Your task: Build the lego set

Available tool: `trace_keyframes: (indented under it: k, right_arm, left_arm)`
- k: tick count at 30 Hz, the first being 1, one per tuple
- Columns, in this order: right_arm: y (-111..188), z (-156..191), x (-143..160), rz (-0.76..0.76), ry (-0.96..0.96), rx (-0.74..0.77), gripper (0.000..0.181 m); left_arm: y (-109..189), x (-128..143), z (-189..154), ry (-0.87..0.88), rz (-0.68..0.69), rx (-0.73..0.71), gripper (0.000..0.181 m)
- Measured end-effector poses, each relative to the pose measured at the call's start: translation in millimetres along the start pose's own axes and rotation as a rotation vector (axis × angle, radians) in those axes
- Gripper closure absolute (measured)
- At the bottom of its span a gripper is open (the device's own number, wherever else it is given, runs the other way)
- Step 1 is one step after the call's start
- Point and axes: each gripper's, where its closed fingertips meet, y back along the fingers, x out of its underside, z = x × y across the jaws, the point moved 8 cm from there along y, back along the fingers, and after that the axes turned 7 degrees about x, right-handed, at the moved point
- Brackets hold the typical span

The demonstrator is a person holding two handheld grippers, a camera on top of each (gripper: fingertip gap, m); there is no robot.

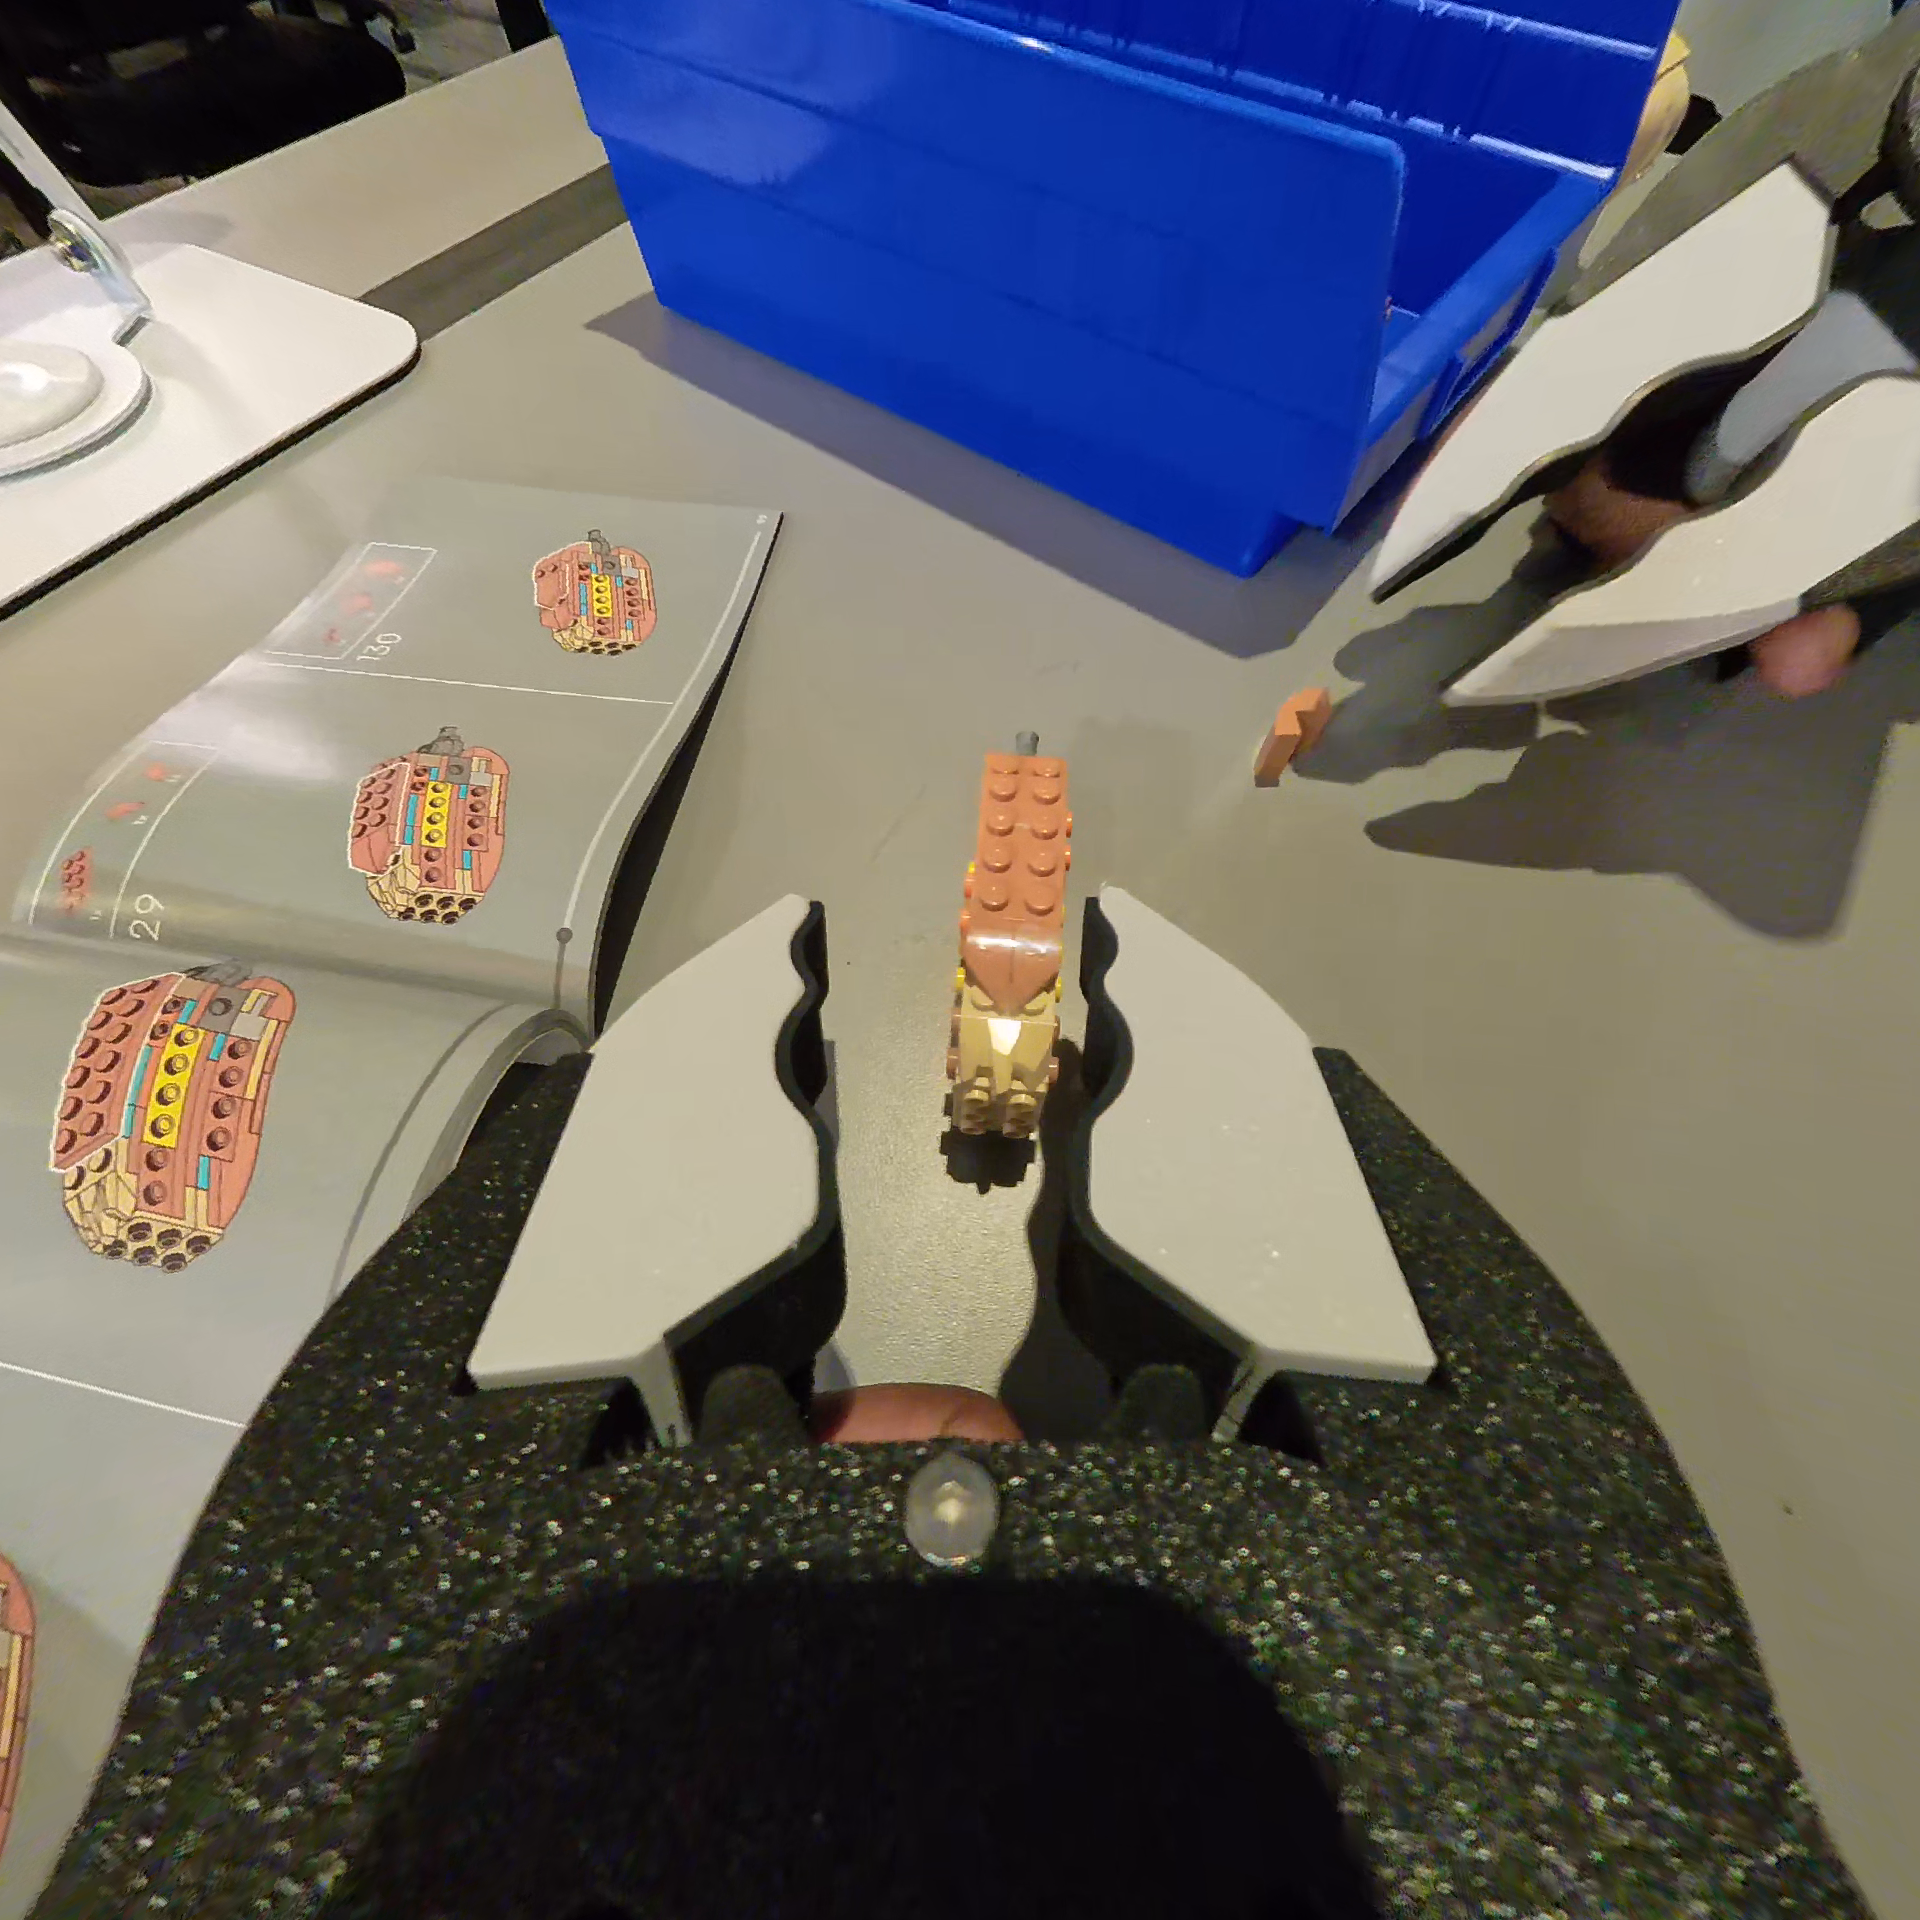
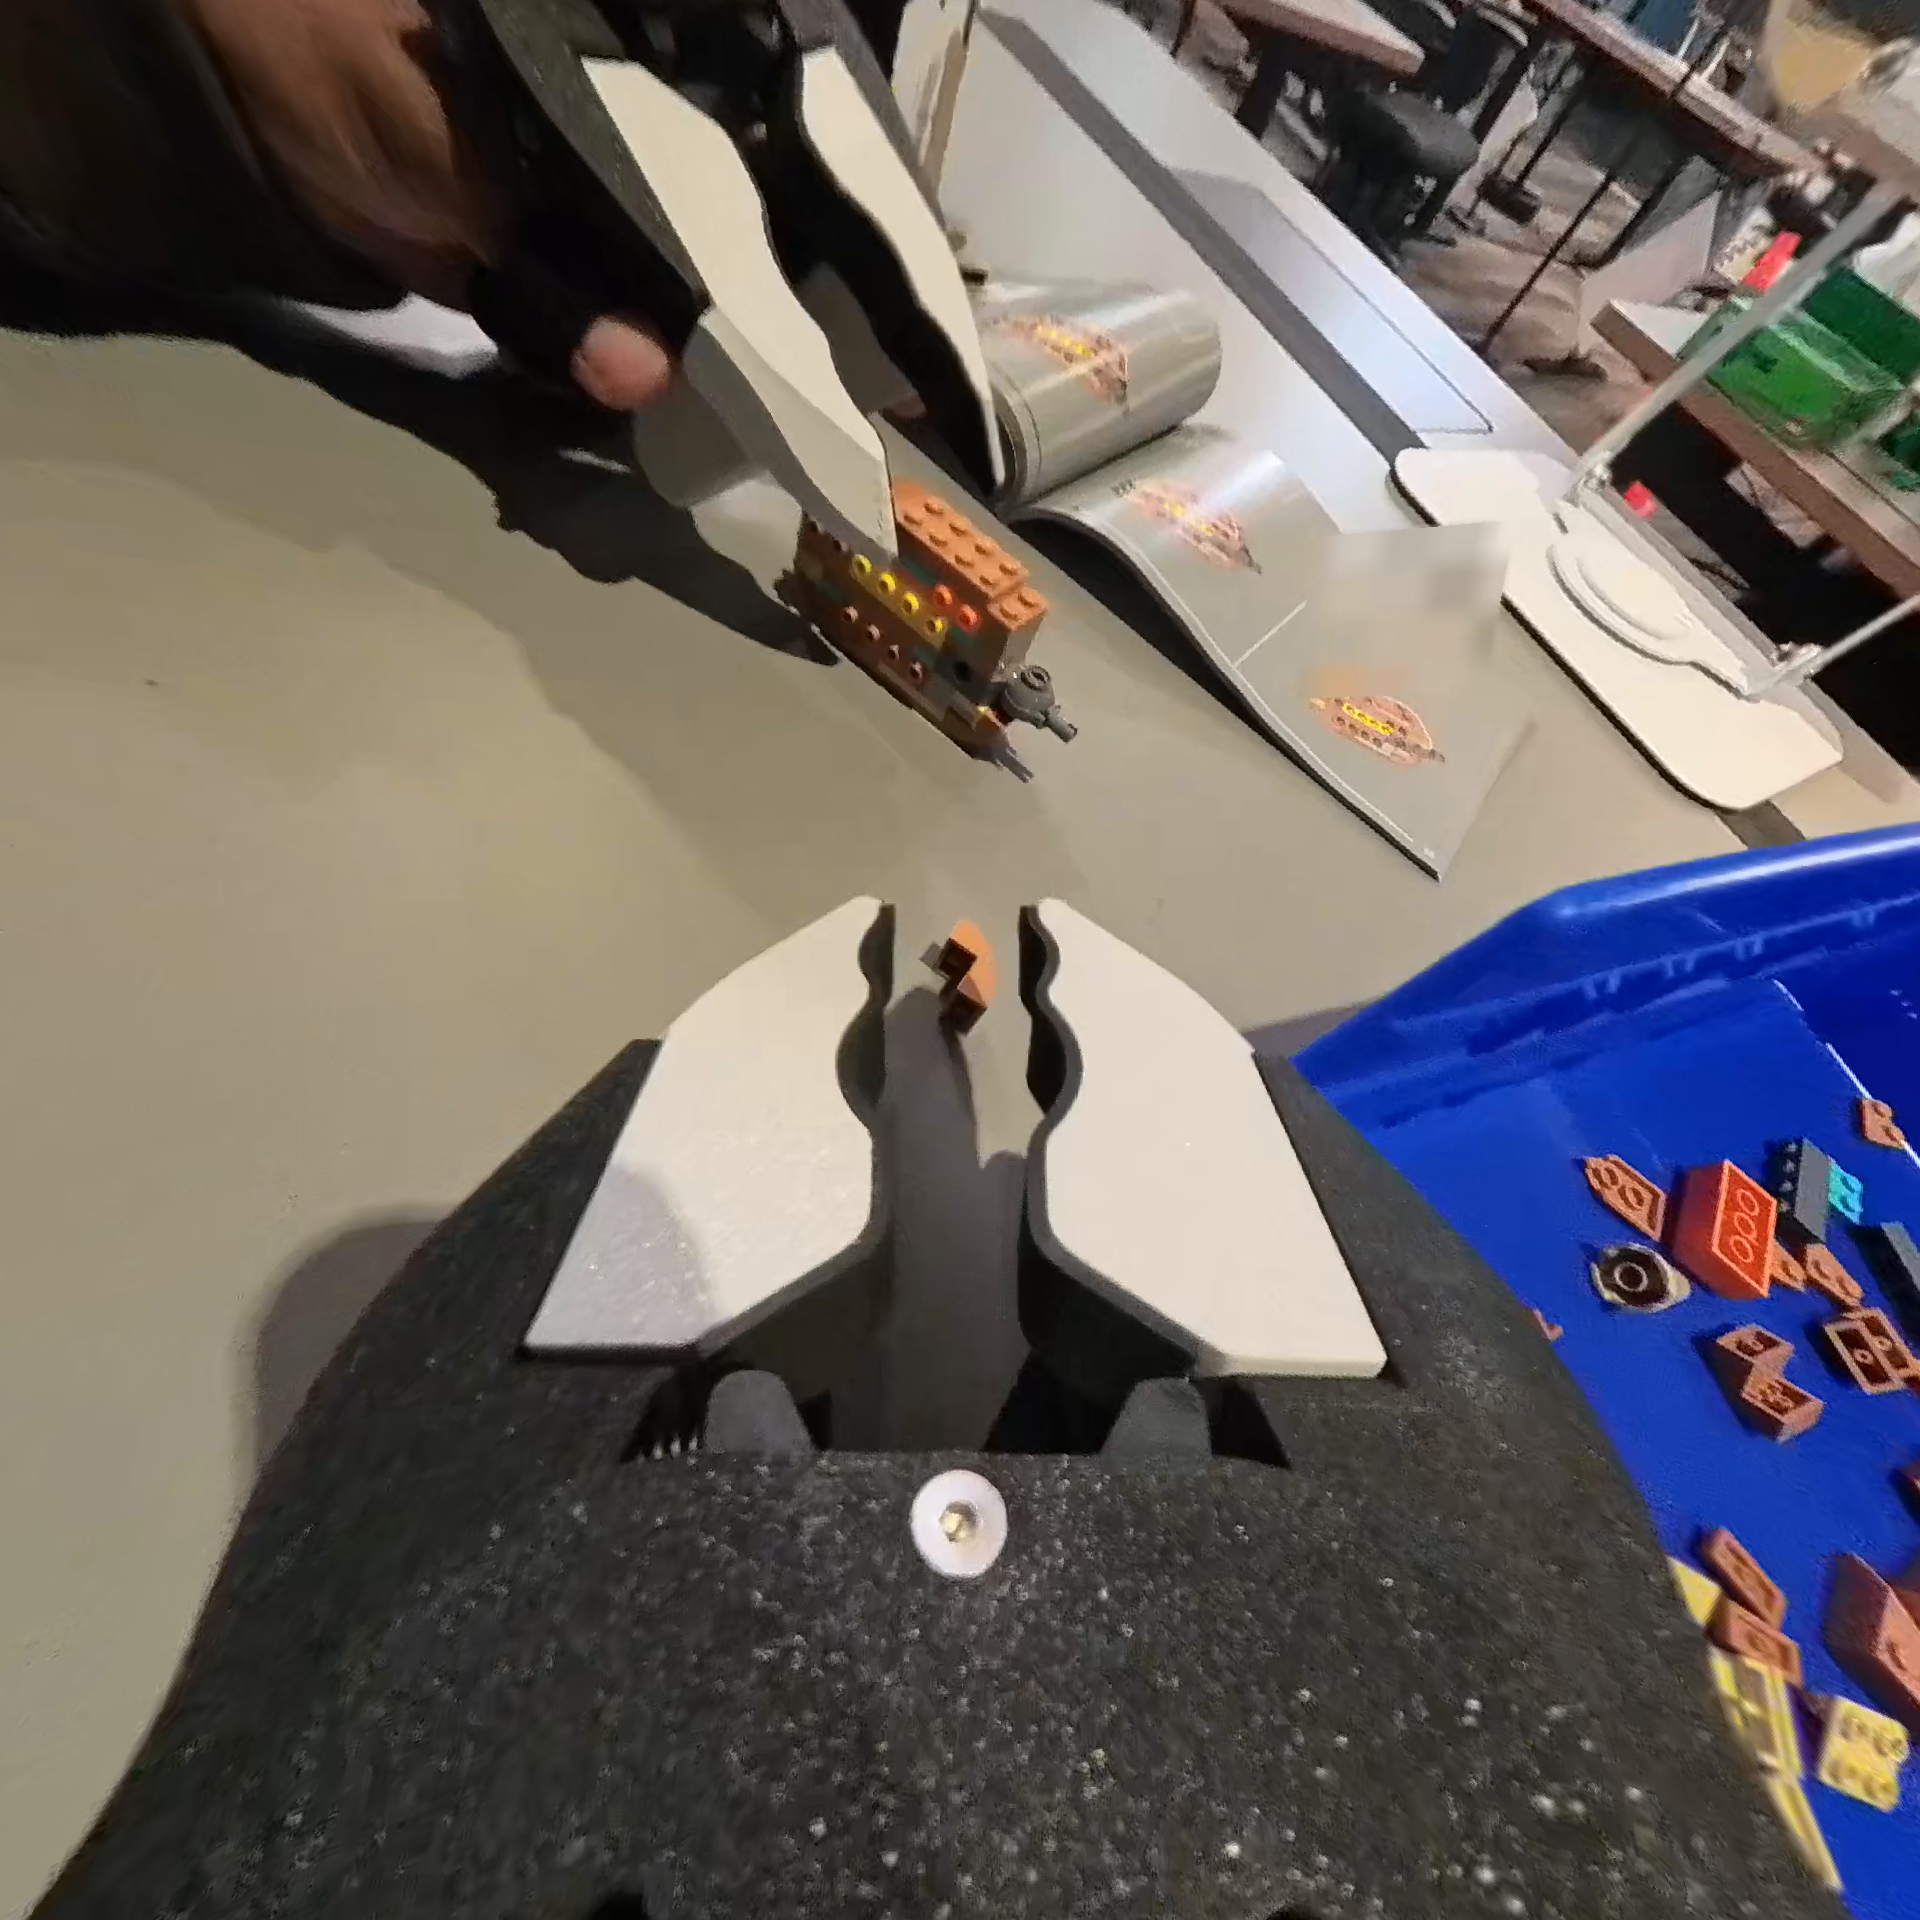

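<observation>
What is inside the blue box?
The blue box holds loose Lego bricks: mostly brown, a few yellow, one grey, one teal, and a round dark piece. The right tool's body hides part of its floor, and the picture edge cuts off the rest.

Bench (image 1: 1351,1039): matt grey, smooth. I see glossy moulded plastic on the blue bin (image 1: 987,312). Lego model (image 1: 1013,935): shiny studded plastic. Instruction booklet (image 1: 416,779): glossy paper catching glare. My gripper bodies: speckled, rough black; jaws faced in matt grey.
</observation>
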Motion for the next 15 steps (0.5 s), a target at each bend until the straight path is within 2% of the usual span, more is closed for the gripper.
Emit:
trace_keyframes:
  k: [4, 7, 12, 15]
  right_arm:
    - [20, 0, -6, -0.107, -0.062, -0.08, 0.159]
    - [43, -13, -9, -0.134, -0.087, -0.089, 0.16]
    - [90, -73, -24, -0.132, -0.075, 0.028, 0.162]
    - [109, -108, -28, -0.075, -0.008, 0.129, 0.163]
  left_arm:
    - [-1, 0, 0, 0.0, 0.007, 0.011, 0.134]
    - [-3, 0, 0, -0.001, 0.023, 0.013, 0.134]
    - [-2, 0, 2, 0.02, 0.012, 0.023, 0.134]
    - [-1, 0, 2, 0.023, 0.006, 0.026, 0.134]
